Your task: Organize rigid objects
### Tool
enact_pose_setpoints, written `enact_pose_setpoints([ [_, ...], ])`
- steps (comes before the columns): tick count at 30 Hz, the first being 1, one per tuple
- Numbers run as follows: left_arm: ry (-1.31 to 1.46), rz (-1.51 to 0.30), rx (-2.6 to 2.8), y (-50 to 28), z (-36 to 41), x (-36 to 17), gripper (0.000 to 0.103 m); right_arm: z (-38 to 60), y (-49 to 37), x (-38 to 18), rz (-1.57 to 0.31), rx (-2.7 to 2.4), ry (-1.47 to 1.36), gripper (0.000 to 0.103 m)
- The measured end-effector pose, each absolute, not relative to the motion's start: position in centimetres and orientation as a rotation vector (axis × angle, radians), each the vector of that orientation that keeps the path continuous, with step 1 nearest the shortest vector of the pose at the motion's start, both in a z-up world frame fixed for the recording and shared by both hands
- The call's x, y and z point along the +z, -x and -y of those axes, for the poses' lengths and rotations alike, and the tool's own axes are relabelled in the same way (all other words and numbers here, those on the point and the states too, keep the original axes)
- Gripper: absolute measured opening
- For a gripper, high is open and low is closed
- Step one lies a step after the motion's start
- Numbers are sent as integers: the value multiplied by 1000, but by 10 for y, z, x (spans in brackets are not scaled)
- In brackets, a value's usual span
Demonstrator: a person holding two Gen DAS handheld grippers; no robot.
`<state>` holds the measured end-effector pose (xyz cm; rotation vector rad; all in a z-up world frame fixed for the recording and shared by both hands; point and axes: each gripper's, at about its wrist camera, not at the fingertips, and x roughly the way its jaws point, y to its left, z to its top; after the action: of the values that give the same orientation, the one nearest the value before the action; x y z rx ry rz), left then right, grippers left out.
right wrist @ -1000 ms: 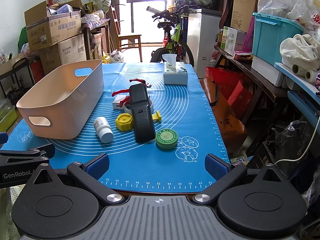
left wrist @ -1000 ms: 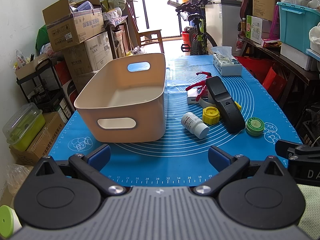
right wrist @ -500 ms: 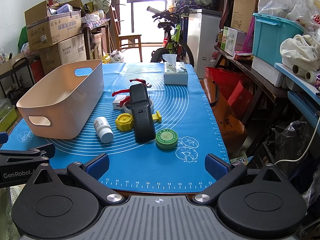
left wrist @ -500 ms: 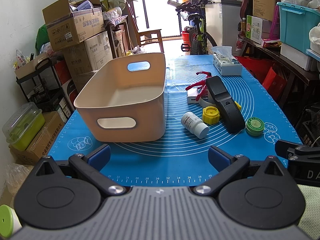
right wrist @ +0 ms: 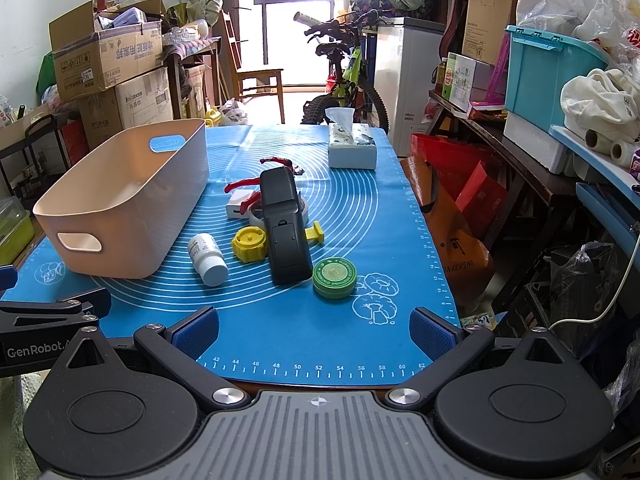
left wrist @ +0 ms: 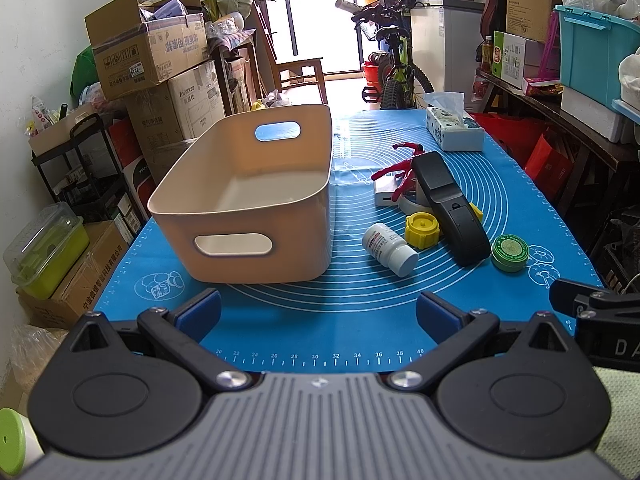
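Both grippers hover at the near edge of the counter point(right wrist: 280, 344), jaws spread wide and holding nothing.

Right gripper point(right wrist: 314, 330): the green tin point(right wrist: 334, 278) lies just ahead of the jaws and nearest to them, slightly right of centre. Beyond it, left, the black remote point(right wrist: 283, 226) runs lengthwise away from the jaws. Left again lie the yellow cap point(right wrist: 249, 245) and the white bottle point(right wrist: 207, 259), on its side, cap toward the jaws.

Left gripper point(left wrist: 318, 312): the bin point(left wrist: 240, 208) stands ahead, left of centre, empty. The bottle point(left wrist: 390, 249) lies ahead right, the tin point(left wrist: 510, 253) further right.

Judgement: the right gripper is nearer the clutter; the tin suits its first grasp.
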<state>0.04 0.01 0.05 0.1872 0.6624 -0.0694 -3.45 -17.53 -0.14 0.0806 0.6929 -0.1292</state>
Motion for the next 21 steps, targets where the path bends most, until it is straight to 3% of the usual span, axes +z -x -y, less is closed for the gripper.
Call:
enact_pose_setpoints([
  [9,-191,-704,-26,-10,-10,19,102,173,24,10,-721,-104,-104,101],
  [21,-151,-649,145,-88,-60,75,102,187,-49,24,-737,-85,-163,101],
])
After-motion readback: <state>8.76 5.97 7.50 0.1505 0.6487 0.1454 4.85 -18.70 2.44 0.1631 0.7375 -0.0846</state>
